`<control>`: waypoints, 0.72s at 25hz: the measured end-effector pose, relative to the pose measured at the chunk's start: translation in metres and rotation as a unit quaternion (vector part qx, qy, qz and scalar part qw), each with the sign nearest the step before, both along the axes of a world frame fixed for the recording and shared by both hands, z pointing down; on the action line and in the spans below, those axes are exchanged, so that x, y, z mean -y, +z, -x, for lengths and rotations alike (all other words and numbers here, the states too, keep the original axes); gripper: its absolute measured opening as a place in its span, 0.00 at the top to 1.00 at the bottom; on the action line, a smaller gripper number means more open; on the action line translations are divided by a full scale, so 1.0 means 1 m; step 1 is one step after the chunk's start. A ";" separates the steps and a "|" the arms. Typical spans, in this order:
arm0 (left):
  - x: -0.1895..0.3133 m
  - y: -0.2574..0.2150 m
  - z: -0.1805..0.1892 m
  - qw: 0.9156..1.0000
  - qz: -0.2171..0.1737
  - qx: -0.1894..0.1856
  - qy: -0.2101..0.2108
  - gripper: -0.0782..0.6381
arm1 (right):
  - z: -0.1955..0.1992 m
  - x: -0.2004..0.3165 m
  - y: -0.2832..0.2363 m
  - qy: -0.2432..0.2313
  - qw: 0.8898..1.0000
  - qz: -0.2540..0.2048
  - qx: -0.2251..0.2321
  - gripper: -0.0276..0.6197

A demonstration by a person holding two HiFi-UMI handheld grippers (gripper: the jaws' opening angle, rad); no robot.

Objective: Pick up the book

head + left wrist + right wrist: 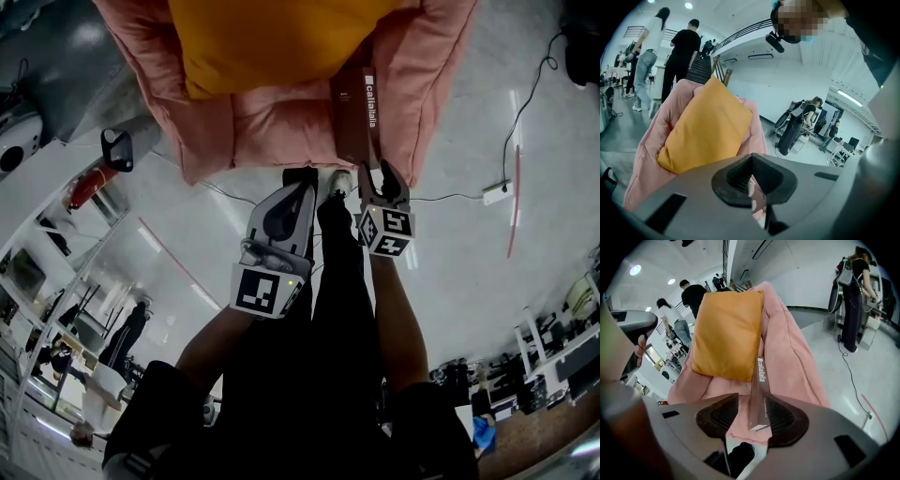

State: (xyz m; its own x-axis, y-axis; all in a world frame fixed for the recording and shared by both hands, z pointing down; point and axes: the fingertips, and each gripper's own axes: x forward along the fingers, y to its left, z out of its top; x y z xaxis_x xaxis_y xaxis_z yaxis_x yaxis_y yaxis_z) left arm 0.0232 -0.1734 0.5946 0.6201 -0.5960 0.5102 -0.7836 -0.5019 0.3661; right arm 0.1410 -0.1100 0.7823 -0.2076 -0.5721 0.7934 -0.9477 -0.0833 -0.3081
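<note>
Your right gripper (pixel 753 398) points down at the seat with its jaws apart, and the near end of the book (pixel 761 390) stands between them. The book is on edge, spine up. It sits close against the right pad, and a clear gap separates it from the left pad, so nothing clamps it. From the jaws the book runs away from you along the pink seat (pixel 797 362), its near end at the seat's front edge. Its far end stops just beside the lower right corner of the orange cushion (pixel 726 333), which leans on the seat's back.

Your left gripper (pixel 751 161) hangs to the left of the right one, short of the seat's front edge. Its jaws are together with nothing between them, well clear of the book.

Beyond the seat, people stand on the grey floor (pixel 834 352).
</note>
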 end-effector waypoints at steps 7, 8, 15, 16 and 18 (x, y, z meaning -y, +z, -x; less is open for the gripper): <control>-0.005 0.011 -0.005 1.000 0.013 -0.009 -0.004 0.88 | -0.001 -0.005 0.022 -0.006 1.000 0.022 0.000 0.64; -0.006 0.014 -0.006 1.000 0.014 -0.010 -0.003 0.88 | -0.001 -0.006 0.025 -0.007 1.000 0.026 0.001 0.64; -0.013 0.022 -0.007 1.000 0.022 -0.012 0.005 0.88 | 0.000 -0.007 0.044 -0.001 0.999 0.042 0.006 0.61; -0.013 0.023 -0.005 1.000 0.022 -0.011 0.005 0.88 | 0.000 -0.006 0.047 0.001 0.999 0.044 0.007 0.60; -0.013 0.023 -0.003 1.000 0.023 -0.011 0.007 0.88 | 0.000 -0.004 0.052 0.006 0.999 0.047 0.007 0.60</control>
